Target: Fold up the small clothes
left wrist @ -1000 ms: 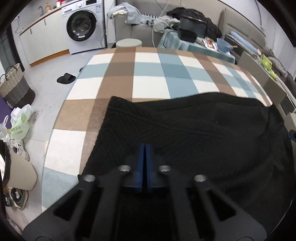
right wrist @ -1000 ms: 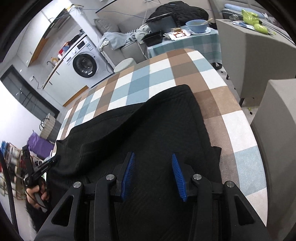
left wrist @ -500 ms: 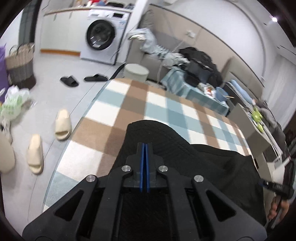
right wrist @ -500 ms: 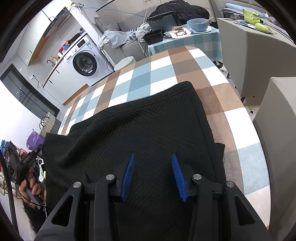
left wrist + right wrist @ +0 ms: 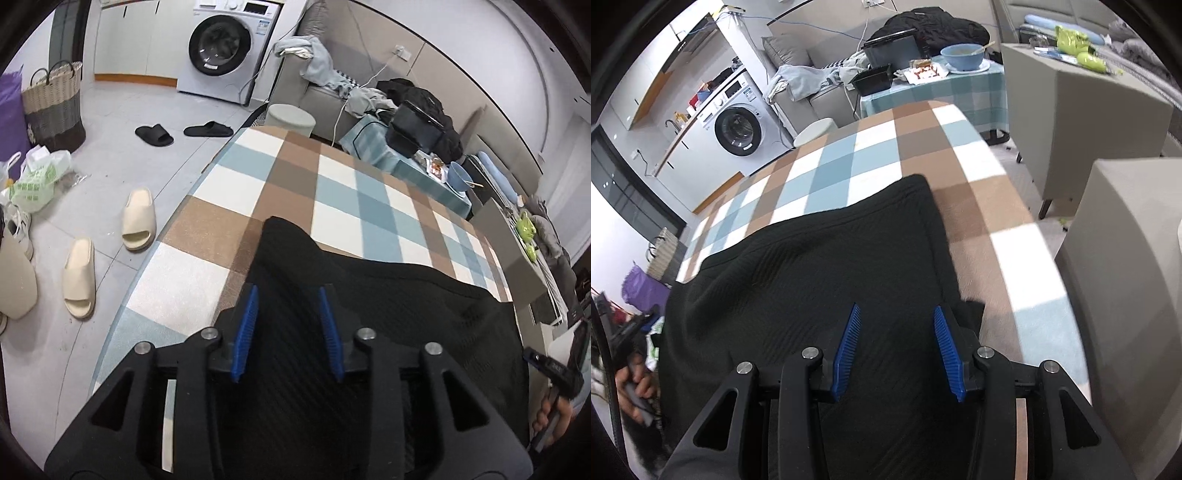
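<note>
A black knitted garment point(image 5: 388, 306) lies spread on the checked tablecloth point(image 5: 332, 177), and it also shows in the right wrist view point(image 5: 831, 269). My left gripper point(image 5: 289, 295) is open over the garment's left end, its blue pads apart and holding nothing. My right gripper point(image 5: 895, 314) is open above the garment's right end, near its right edge, and is empty. The garment's near part is hidden under both grippers.
The table point(image 5: 1015, 206) edge drops off at left and right. Slippers point(image 5: 138, 218) and bags lie on the floor at left. A grey chair point(image 5: 1082, 114) and a grey armchair point(image 5: 1126, 288) stand at right. A side table with a bowl point(image 5: 964, 55) stands behind.
My left gripper has opened and let go of the garment, which now lies flat at the left end. The right gripper stays open in about the same place.
</note>
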`<action>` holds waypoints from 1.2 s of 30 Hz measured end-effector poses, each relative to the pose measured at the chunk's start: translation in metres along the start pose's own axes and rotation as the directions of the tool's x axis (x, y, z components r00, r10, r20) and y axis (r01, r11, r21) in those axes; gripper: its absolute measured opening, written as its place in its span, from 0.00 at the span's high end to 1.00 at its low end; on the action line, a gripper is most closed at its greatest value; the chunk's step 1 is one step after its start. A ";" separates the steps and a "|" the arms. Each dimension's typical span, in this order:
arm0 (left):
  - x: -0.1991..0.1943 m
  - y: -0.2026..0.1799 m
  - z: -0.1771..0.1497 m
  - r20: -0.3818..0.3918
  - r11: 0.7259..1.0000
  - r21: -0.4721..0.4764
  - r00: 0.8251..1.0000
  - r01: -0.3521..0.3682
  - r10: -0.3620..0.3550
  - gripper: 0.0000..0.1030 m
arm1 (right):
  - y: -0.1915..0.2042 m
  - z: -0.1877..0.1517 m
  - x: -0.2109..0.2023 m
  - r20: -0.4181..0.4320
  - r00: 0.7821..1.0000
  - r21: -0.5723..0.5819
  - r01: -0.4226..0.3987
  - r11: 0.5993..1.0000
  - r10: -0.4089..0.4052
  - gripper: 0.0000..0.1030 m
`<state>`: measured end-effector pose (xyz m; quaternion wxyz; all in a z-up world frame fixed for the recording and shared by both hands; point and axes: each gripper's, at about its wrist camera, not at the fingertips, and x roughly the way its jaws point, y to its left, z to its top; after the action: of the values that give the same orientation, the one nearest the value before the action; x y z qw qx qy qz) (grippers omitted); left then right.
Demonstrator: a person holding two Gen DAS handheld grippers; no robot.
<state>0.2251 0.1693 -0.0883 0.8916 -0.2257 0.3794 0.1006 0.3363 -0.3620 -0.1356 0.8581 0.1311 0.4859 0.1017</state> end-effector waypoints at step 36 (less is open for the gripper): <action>-0.032 0.010 -0.036 -0.073 1.000 0.029 0.997 0.002 0.000 0.62 | -0.006 0.016 -0.007 0.093 0.990 -0.025 0.113 0.993 -0.110 0.68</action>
<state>0.1771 0.1602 -0.0905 0.8805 -0.2162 0.4129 0.0863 0.3470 -0.3718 -0.1241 0.8858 0.0951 0.4510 0.0548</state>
